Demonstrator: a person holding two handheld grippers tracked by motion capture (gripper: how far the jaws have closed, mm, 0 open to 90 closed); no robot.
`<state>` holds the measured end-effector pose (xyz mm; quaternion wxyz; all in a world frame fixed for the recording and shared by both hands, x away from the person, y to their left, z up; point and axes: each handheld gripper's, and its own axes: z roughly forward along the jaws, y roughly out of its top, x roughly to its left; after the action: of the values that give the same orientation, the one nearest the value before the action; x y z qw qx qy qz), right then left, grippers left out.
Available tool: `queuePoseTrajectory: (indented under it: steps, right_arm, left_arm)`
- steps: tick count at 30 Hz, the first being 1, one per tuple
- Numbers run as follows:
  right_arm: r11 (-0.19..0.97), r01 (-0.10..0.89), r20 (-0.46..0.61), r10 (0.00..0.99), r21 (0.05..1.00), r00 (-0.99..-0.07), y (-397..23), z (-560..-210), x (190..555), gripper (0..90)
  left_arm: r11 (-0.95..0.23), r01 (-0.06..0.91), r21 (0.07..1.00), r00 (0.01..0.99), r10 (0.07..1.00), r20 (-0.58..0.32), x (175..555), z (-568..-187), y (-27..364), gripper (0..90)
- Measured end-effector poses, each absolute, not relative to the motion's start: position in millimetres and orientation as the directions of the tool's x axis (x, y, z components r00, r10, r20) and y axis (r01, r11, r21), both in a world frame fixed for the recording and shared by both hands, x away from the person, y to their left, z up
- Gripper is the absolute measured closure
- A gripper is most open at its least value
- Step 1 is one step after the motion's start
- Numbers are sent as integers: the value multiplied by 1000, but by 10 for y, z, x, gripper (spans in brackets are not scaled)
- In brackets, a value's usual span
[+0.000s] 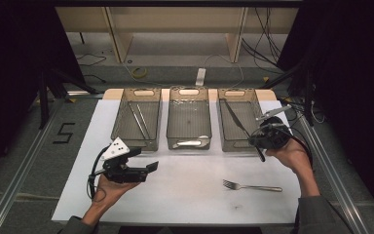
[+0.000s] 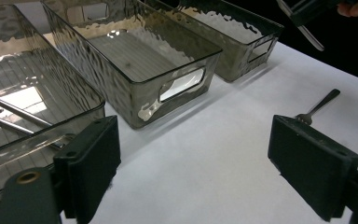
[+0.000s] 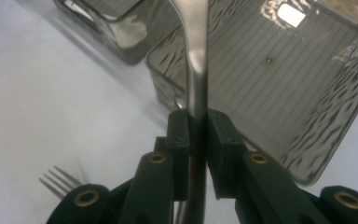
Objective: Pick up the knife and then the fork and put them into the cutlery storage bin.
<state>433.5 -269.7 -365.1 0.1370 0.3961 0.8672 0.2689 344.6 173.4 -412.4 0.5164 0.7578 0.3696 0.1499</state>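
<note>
My right gripper (image 1: 259, 141) is shut on a long metal knife (image 1: 233, 114), which slants over the right grey bin (image 1: 222, 131). In the right gripper view the knife (image 3: 193, 28) runs up from between the closed jaws (image 3: 196, 116), above the bin's ribbed floor (image 3: 279, 79). A fork (image 1: 252, 186) lies on the white table top, in front of the right bin and below my right hand. My left gripper (image 1: 143, 159) hovers near the left bin's front corner, open and holding nothing. In the left gripper view its jaws (image 2: 193, 154) stand wide apart, with the fork (image 2: 319, 105) beyond.
Three smoky plastic bins stand in a row at the back of the white sheet (image 1: 185, 190). The left bin (image 1: 121, 114) holds two thin metal sticks (image 1: 139, 122). The middle bin (image 1: 189, 144) looks bare. Metal rails run along both table sides.
</note>
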Motion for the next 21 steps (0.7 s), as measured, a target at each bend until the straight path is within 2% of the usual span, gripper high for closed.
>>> queuePoseTrajectory:
  steps: [21]
  right_arm:
    - [473,672,14,812,570,-583,-2535,-3511,4939,806]
  left_arm:
    - [-179,394,902,677,720,-153,3443,-4113,1751,164]
